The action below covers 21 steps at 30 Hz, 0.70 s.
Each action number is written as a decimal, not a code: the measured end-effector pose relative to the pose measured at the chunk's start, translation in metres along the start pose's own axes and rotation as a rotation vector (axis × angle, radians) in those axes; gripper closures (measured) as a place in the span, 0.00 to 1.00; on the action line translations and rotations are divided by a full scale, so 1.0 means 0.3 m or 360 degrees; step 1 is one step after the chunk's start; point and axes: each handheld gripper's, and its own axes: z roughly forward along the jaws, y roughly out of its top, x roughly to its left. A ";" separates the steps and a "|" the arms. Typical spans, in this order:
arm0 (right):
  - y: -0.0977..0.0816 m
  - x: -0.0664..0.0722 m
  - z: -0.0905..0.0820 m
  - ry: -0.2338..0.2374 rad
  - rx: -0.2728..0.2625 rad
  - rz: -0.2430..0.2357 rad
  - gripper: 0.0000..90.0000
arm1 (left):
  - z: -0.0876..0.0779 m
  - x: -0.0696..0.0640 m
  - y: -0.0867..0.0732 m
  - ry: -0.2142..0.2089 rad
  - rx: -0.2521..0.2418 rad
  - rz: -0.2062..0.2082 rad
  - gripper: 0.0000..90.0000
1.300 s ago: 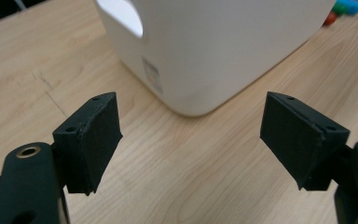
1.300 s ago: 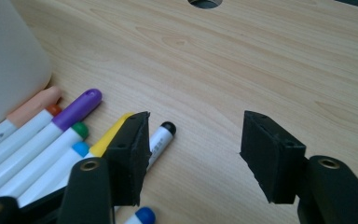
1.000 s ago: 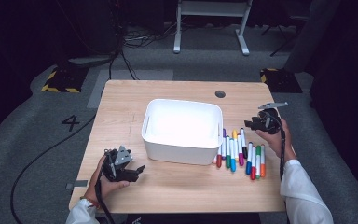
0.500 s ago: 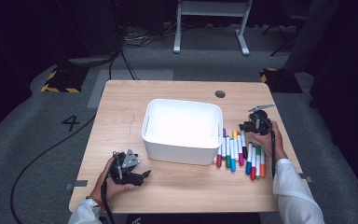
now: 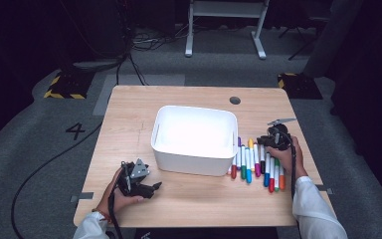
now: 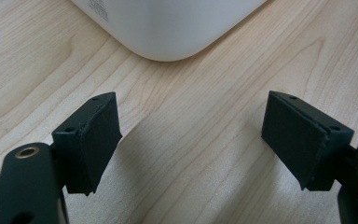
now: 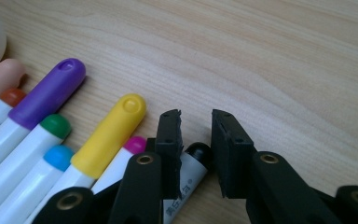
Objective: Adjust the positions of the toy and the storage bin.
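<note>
Two grippers work at the wooden bench (image 5: 129, 114): the right gripper (image 7: 196, 140) has just been closing its jaws, which now stand narrow around the black-capped marker (image 7: 192, 164) at the right end of the marker row (image 5: 256, 162), just beside the white tub (image 5: 194, 149). Whether the pads press on that marker I cannot tell. Near the tub's front corner, the left gripper (image 6: 191, 135) rests low over bare wood with its jaws wide and nothing between them.

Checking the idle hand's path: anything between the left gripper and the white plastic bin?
Nothing: left gripper view shows bare wooden table between the open left gripper and the white plastic bin.
</note>
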 end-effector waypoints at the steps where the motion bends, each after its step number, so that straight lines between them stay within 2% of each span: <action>1: -0.004 0.007 -0.002 0.0005 -0.0001 0.0001 0.82 | 0.001 0.000 0.001 -0.0003 0.0000 0.0002 0.22; 5: -0.011 0.040 -0.015 -0.0016 0.0022 -0.0041 0.81 | 0.003 -0.003 0.003 -0.0006 -0.0007 0.0010 0.22; 7: -0.015 0.048 -0.029 -0.0018 0.0019 -0.0034 0.75 | 0.002 -0.004 0.003 -0.0005 -0.0005 0.0012 0.22; 9: -0.023 0.045 -0.054 0.0027 0.0001 -0.0024 0.64 | 0.002 -0.005 0.002 -0.0002 -0.0004 0.0013 0.22; 11: -0.041 0.024 -0.093 0.0013 -0.0058 0.0017 0.54 | 0.000 -0.005 0.002 -0.0005 0.0000 0.0017 0.22; 12: -0.058 0.000 -0.117 0.0023 -0.0096 0.0050 0.53 | 0.000 -0.005 0.002 -0.0005 0.0000 0.0017 0.22; 14: -0.102 -0.050 -0.175 0.0013 -0.0180 0.0109 0.53 | -0.001 -0.006 0.000 -0.0008 0.0000 0.0016 0.22; 15: -0.102 -0.050 -0.175 0.0013 -0.0180 0.0109 0.53 | -0.001 -0.005 0.000 -0.0012 0.0002 0.0014 0.22; 16: -0.159 -0.098 -0.240 -0.0009 -0.0264 0.0134 0.58 | -0.001 -0.004 0.000 -0.0016 0.0004 0.0007 0.21; 18: -0.176 -0.109 -0.257 -0.0007 -0.0278 0.0145 0.61 | 0.001 0.000 0.001 -0.0021 0.0003 0.0003 0.21; 19: -0.230 -0.133 -0.297 -0.0078 -0.0257 0.0127 0.68 | 0.001 0.000 0.001 -0.0019 0.0003 0.0001 0.21; 20: -0.230 -0.133 -0.297 -0.0078 -0.0257 0.0127 0.68 | 0.001 -0.001 0.001 -0.0021 0.0002 0.0003 0.21; 21: -0.257 -0.143 -0.308 -0.0098 -0.0252 0.0144 0.72 | 0.000 -0.003 0.001 -0.0016 0.0005 0.0005 0.21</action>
